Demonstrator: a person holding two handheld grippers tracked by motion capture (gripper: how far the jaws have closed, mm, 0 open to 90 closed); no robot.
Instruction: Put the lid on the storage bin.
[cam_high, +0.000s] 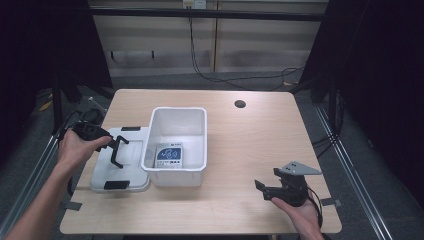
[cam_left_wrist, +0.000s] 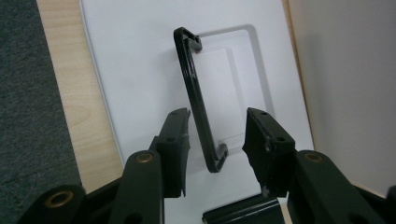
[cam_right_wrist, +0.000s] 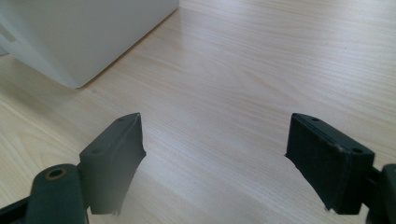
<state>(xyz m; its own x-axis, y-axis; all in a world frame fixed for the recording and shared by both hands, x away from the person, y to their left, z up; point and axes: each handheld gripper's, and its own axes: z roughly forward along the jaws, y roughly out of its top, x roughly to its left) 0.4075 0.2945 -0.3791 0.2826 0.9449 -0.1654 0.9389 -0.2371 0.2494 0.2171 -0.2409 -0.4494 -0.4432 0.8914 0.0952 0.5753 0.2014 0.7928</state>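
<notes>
A white bin (cam_high: 177, 111) stands at the table's middle with a blue and white packet (cam_high: 169, 156) lying in it. Its white lid (cam_high: 132, 167) lies flat to the left, against the bin. My left gripper (cam_high: 114, 146) hovers over the lid, open. In the left gripper view the lid's black handle (cam_left_wrist: 196, 98) stands up between the jaws of the left gripper (cam_left_wrist: 218, 116), closer to the left jaw, with gaps on both sides. My right gripper (cam_high: 263, 189) is held open above bare wood at the front right, with nothing between the jaws of the right gripper (cam_right_wrist: 215, 121).
Black latches (cam_high: 131, 128) (cam_high: 116, 185) sit at the lid's far and near ends. The bin's wall (cam_right_wrist: 84, 37) is off to the upper left in the right gripper view. A round cable hole (cam_high: 240, 104) lies at the table's back. Bare wood spreads right of the bin.
</notes>
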